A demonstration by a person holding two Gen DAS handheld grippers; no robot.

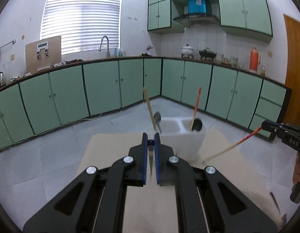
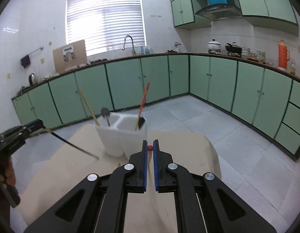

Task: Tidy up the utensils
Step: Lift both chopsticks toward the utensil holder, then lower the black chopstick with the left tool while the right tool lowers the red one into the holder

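1. Left gripper (image 1: 151, 136) is clamped on a dark chopstick (image 2: 72, 145); seen from the right wrist, the stick runs from the jaws slanting down toward the table (image 2: 53, 174), its pale tip ending short of the white utensil holder (image 2: 120, 136).
2. Seen end-on from the left wrist, that chopstick shows only as a dark round butt between the fingertips and a foreshortened, blurred sliver below it.
3. Right gripper (image 2: 150, 148) is clamped on a red-patterned chopstick (image 1: 227, 149); from the left wrist its long axis slants from the jaws down and toward the holder, red at the held end and pale wood at the free tip, which hangs just beside the holder's base.
4. From the right wrist, only the stick's red butt shows between the blue pads.
5. Holder stands on the beige table just beyond both grippers and is split into compartments.
6. Its left compartment holds a pale wooden chopstick (image 2: 87, 106) leaning away to the left and a metal spoon (image 2: 105, 114) standing bowl-up.
7. Its right compartment holds another red-patterned stick (image 2: 143, 101) tilted upright and a black utensil (image 2: 141, 122) whose shape is hard to make out.
8. A further dark stick (image 1: 275, 202) lies on the table far right of the holder, blurred and cut off by the lens rim.
9. Each hand (image 1: 299, 170) shows only as a sliver at the frame edge.
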